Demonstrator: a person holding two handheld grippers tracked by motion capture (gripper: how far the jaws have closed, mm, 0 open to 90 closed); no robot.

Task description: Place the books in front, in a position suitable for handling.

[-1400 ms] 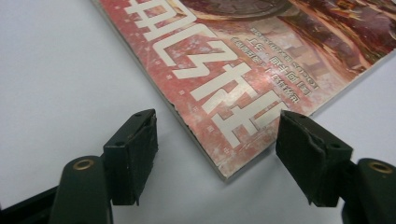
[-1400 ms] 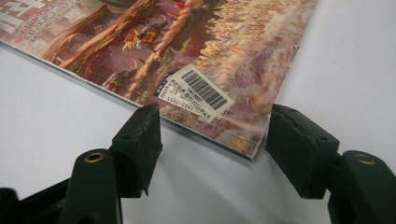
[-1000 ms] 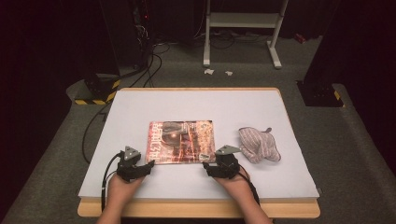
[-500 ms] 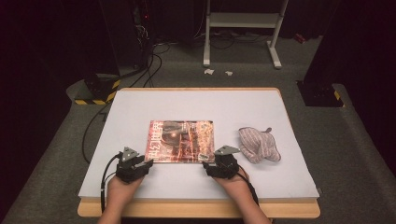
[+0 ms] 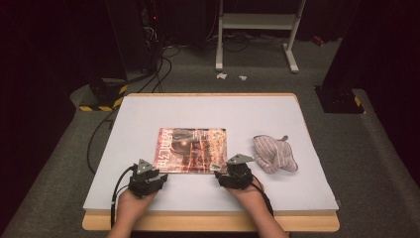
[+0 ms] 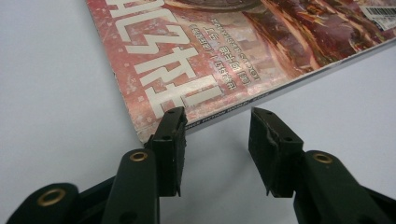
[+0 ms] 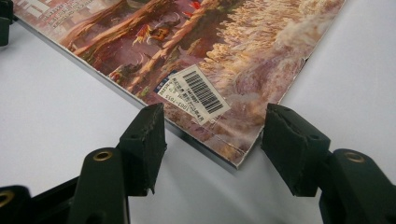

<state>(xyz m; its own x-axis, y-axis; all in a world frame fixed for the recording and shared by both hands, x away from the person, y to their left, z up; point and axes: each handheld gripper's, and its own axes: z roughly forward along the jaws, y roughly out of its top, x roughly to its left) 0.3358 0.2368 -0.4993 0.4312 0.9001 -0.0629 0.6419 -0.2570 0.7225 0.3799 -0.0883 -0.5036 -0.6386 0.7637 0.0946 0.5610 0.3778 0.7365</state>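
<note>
A magazine [image 5: 193,148] with a reddish cover lies flat on the white table top [image 5: 208,109]. My left gripper [image 5: 159,173] sits at its near left corner. In the left gripper view the jaws [image 6: 218,116] stand apart. One fingertip [image 6: 173,126] is at the magazine's [image 6: 210,56] corner and the other is over bare table. These jaws have just been closing, and only the corner's edge lies between them. My right gripper [image 5: 224,171] is open at the near right corner. That corner, with its barcode label [image 7: 194,93], lies between the right gripper's jaws [image 7: 214,112], clear of the pads.
A crumpled striped cloth [image 5: 274,153] lies on the table right of the magazine, close to the right hand. The table's wooden front edge [image 5: 208,223] runs just behind both wrists. Cables and a metal stand [image 5: 257,29] are on the floor beyond.
The left gripper has shifted slightly toward the magazine's near left corner. The right gripper, the magazine and the cloth have kept their places.
</note>
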